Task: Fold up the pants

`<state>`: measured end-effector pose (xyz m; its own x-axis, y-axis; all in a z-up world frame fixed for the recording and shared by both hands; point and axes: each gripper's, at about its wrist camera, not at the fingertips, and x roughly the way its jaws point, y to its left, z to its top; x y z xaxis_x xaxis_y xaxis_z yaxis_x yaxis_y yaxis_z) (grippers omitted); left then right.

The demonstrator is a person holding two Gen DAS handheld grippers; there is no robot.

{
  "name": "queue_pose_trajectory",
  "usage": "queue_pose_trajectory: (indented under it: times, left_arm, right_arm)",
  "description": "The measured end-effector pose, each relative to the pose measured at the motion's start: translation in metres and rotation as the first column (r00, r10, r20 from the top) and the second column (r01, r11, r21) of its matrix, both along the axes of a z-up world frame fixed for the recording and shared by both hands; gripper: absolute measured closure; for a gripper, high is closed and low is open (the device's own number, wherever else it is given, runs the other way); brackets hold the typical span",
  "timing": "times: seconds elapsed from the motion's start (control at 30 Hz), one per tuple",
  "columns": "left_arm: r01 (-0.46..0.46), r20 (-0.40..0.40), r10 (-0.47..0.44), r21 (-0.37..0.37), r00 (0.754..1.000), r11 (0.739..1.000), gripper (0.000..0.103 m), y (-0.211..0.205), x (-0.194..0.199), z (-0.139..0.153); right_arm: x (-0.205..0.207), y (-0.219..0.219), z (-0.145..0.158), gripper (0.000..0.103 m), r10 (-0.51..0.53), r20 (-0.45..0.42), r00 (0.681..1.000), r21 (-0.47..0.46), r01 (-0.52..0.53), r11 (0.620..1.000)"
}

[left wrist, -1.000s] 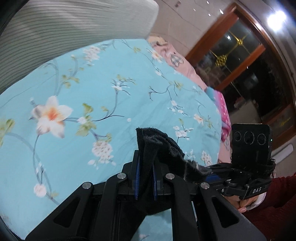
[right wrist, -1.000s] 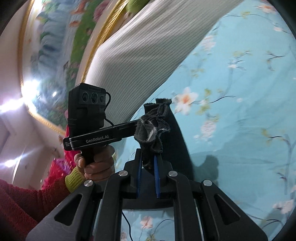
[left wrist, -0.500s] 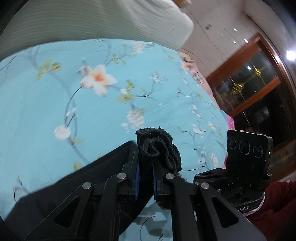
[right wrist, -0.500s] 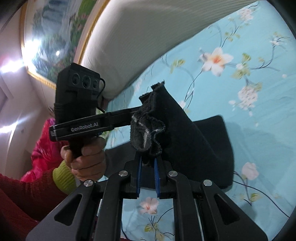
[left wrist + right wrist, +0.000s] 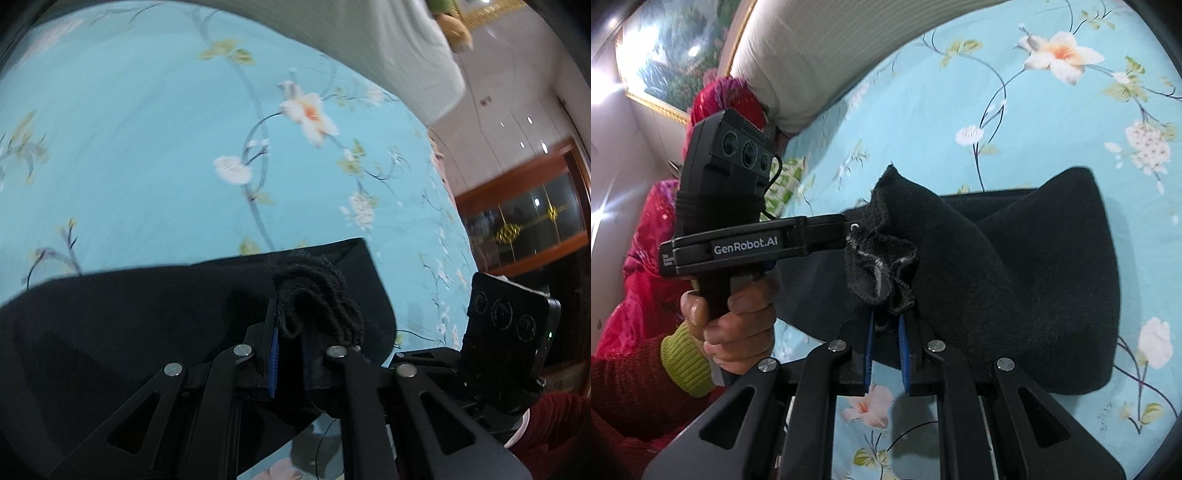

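Observation:
The black pants (image 5: 147,332) lie partly on the blue flowered sheet, with one bunched edge lifted. My left gripper (image 5: 290,325) is shut on that bunched edge (image 5: 314,295), and its jaws are closing tighter on the cloth. In the right wrist view my right gripper (image 5: 886,317) is shut on a frayed bunch of the same pants (image 5: 1034,277), which drape to the right over the sheet. The left gripper's body (image 5: 746,243) sits just left of this bunch, held by a hand (image 5: 738,325). Its fingertips are hidden behind the cloth. The right gripper's body (image 5: 509,325) shows at the lower right of the left wrist view.
The blue flowered sheet (image 5: 147,147) covers the bed. A white ribbed pillow (image 5: 831,44) lies along the far edge. A pink and red garment (image 5: 646,240) is heaped at the left. A wood-framed glass door (image 5: 535,214) stands beyond the bed's right side.
Both grippers have come down toward the bed with the cloth still pinched. The black pants now spread wide on the sheet beneath them, where only a small bunch showed before.

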<state>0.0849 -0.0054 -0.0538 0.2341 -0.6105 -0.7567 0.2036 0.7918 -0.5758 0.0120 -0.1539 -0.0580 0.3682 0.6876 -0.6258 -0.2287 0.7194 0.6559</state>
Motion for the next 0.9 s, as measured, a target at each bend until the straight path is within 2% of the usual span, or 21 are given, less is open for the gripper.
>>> queue_pose_trajectory:
  times: [0.33,0.57,0.73,0.9]
  left_arm:
    - [-0.131,-0.057,0.131,0.005,0.990,0.991,0.094,0.027,-0.022,-0.021]
    - [-0.227,-0.056,0.226,-0.021,0.973,0.974,0.092,0.053,-0.040,-0.013]
    - [-0.294,-0.051,0.292,-0.032,0.955,0.955,0.086,0.072,-0.058,-0.004]
    - [-0.388,-0.071,0.384,-0.039,0.920,0.921,0.077,0.100,-0.083,-0.004]
  right_arm:
    - [0.007,0.024,-0.012,0.082,0.042,-0.051,0.998,-0.069,-0.046,0.997]
    - [0.005,0.034,-0.005,0.074,0.082,-0.057,0.995,-0.063,-0.086,0.994]
    - [0.001,0.050,0.009,0.074,0.135,-0.041,0.990,-0.052,-0.137,0.989]
    - [0.002,0.066,0.028,0.073,0.170,0.019,0.985,-0.080,-0.168,0.983]
